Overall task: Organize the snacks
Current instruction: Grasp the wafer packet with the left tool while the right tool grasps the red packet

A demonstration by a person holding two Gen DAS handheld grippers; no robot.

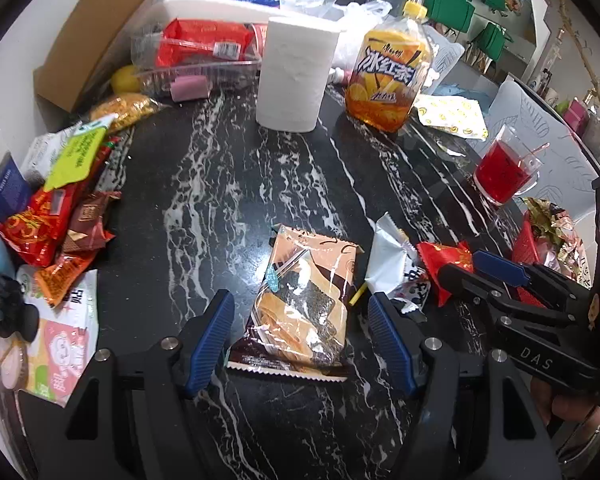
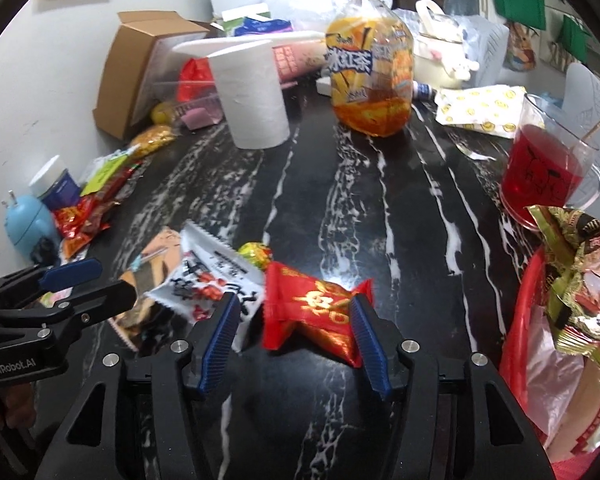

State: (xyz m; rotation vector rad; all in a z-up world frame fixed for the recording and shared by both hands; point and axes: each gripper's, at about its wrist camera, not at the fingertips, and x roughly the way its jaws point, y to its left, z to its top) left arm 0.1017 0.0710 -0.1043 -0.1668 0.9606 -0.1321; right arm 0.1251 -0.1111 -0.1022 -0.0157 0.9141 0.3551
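- Your left gripper (image 1: pixel 300 344) is gaping wide around one seaweed cracker packet (image 1: pixel 300 304), untouched, near centre.
- Your right gripper (image 2: pixel 294 336) is straddling one red candy packet (image 2: pixel 316 312), jaws wide.
- One white packet (image 2: pixel 216 280) is lying left of it.

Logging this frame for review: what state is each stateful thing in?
left tongs: open, straddling the seaweed snack pack, which lies flat and sealed
right tongs: open around the red candy packet, sealed
iced tea bottle: upright, capped, partly full
glass mug: upright, holding red drink
paper roll: standing on end
cardboard box: flaps open
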